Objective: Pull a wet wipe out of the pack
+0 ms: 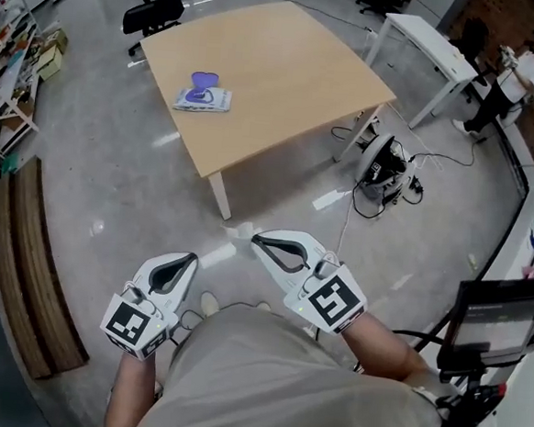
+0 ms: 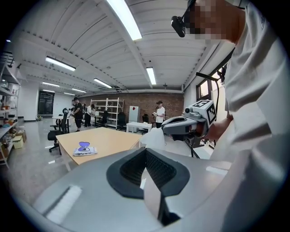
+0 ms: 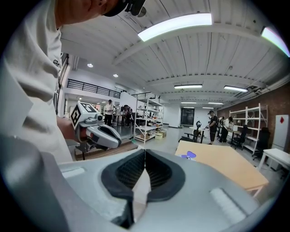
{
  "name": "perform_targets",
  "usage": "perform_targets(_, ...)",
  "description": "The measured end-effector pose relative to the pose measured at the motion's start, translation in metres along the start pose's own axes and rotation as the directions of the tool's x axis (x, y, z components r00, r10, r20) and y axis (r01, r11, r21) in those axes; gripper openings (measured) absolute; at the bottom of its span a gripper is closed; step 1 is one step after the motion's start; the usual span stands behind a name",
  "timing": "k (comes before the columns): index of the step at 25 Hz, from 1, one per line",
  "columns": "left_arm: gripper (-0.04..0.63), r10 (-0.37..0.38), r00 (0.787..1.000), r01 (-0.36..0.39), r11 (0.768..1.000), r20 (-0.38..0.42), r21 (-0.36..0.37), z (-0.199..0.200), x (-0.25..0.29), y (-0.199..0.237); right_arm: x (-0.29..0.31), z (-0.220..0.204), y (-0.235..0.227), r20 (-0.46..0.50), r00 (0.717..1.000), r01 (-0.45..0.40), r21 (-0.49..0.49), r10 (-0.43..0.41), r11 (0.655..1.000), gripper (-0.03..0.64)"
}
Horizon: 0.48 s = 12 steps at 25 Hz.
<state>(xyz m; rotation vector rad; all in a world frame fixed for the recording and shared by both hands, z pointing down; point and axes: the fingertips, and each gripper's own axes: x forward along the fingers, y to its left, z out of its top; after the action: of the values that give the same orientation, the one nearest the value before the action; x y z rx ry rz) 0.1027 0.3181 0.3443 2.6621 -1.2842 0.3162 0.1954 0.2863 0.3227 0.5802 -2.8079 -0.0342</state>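
Observation:
The wet wipe pack [image 1: 202, 99] lies flat on the wooden table [image 1: 287, 81], its purple lid [image 1: 202, 81] standing up. It also shows far off as the pack [image 2: 84, 149] in the left gripper view and the pack [image 3: 188, 155] in the right gripper view. Both grippers are held close to the person's body, well away from the table. My left gripper [image 1: 190, 257] is shut with nothing in it. My right gripper [image 1: 254, 238] is shut, and a small white wipe [image 1: 241, 229] hangs from its tip; the left gripper view shows that wipe [image 2: 153, 137] too.
Black office chairs [image 1: 154, 10] stand beyond the table. A white table [image 1: 428, 41] and a person [image 1: 516, 85] are at the back right. A round device with cables [image 1: 381, 162] lies on the floor. A wooden bench [image 1: 32, 272] runs along the left, and a screen stand [image 1: 498, 318] is at the right.

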Motion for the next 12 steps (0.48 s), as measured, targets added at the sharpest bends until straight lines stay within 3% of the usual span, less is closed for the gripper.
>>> perform_targets(12, 0.006, -0.014, 1.000, 0.014, 1.000, -0.014, -0.026, -0.0045, 0.0007, 0.0061, 0.0093, -0.0013, 0.0058, -0.026, 1.000, -0.004, -0.010, 0.004, 1.000, 0.005)
